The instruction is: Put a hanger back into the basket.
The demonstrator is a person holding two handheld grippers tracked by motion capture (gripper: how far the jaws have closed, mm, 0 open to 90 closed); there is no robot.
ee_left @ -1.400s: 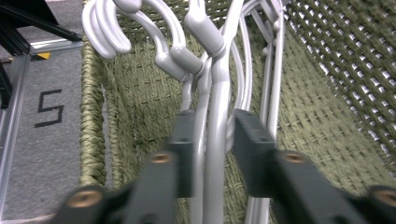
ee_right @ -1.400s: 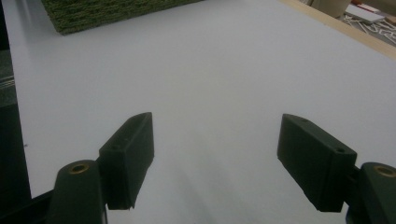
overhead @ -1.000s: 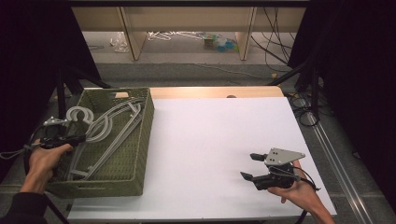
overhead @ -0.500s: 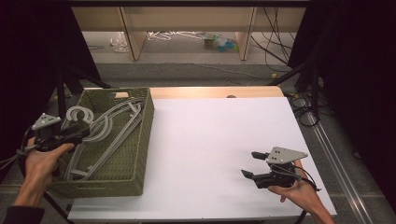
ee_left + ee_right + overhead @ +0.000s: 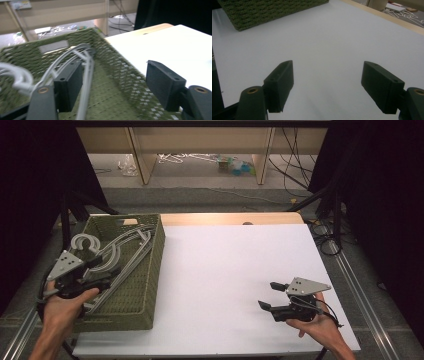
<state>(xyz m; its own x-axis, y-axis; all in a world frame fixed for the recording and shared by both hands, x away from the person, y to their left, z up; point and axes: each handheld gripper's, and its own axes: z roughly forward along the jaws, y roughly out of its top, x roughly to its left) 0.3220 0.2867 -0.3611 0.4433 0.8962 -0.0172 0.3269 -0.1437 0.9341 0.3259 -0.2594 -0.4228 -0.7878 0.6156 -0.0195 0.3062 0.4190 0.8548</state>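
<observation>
White-topped desk [image 5: 235,270] carries a green woven rectangular basket [image 5: 145,292] along its left edge, with a bundle of grey plastic clothes hangers [image 5: 117,257] lying inside, hooks toward the far-left corner. Left gripper [image 5: 92,270] sits over the basket's near-left part, jaws just opened wide; one hanger arm seems to run between them, but blur hides any contact. Right gripper [image 5: 267,295] rests near the desk's near-right corner, jaws wide, nothing between them.
</observation>
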